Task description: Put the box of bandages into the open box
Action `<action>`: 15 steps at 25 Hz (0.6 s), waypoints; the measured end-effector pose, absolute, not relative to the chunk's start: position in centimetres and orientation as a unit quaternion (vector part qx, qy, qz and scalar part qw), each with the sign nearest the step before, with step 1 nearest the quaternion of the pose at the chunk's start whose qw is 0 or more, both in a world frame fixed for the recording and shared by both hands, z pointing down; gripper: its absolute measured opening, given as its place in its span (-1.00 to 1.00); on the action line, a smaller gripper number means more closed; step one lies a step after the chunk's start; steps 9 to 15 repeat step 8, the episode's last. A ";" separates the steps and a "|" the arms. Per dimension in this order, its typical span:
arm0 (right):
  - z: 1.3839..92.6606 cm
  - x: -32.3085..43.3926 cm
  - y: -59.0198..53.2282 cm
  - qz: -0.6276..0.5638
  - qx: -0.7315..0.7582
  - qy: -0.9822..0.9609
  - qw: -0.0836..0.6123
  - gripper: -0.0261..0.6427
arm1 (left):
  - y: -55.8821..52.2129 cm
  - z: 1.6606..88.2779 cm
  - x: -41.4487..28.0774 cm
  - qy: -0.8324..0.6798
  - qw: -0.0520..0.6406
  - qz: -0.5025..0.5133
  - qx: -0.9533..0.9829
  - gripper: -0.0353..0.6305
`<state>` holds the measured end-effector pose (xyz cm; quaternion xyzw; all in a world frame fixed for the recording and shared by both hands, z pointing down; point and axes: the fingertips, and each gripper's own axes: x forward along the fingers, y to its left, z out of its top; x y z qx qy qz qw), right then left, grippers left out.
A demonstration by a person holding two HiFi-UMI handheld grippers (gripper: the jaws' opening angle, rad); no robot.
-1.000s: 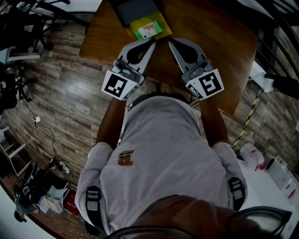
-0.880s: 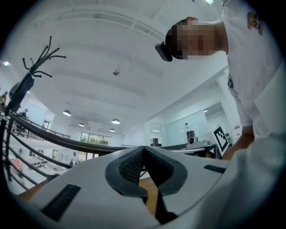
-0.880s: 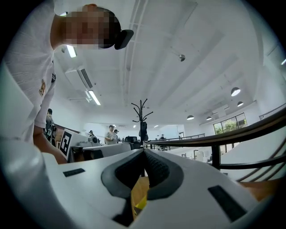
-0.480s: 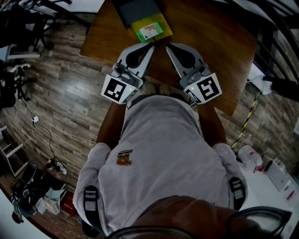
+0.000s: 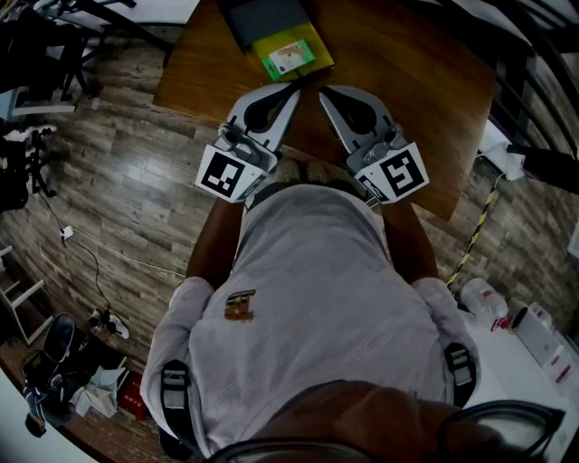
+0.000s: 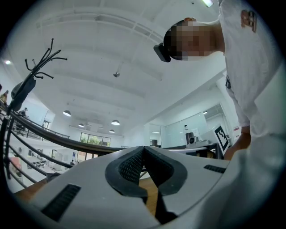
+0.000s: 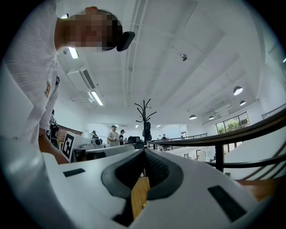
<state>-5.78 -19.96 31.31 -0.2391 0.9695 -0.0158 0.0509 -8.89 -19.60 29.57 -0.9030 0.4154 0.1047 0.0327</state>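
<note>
Wooden table (image 5: 407,81) bears a dark open box (image 5: 262,18) whose yellow part seemingly holds the bandage box (image 5: 289,57); left gripper (image 5: 296,89) and right gripper (image 5: 323,90) hover short of it, jaws closed and empty, and, if so, are best held clear.

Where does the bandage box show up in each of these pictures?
Head view: top centre, bandage box on the yellow box, at the far edge of the table.
Left gripper view: not in it.
Right gripper view: not in it.
Shared landmark: the wooden table, a strip low at centre in both gripper views.
</note>
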 end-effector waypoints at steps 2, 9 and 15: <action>31.3 -5.6 -20.0 -0.016 -0.240 0.969 0.051 -0.83 | -19.6 29.8 -8.8 0.416 0.031 0.100 -0.903 -0.84; 31.3 -6.0 -20.3 -0.015 -0.241 0.969 0.050 -0.83 | -19.9 29.9 -9.3 0.415 0.029 0.104 -0.903 -0.83; 31.3 -6.0 -20.3 -0.015 -0.241 0.969 0.050 -0.83 | -19.9 29.9 -9.3 0.415 0.029 0.104 -0.903 -0.83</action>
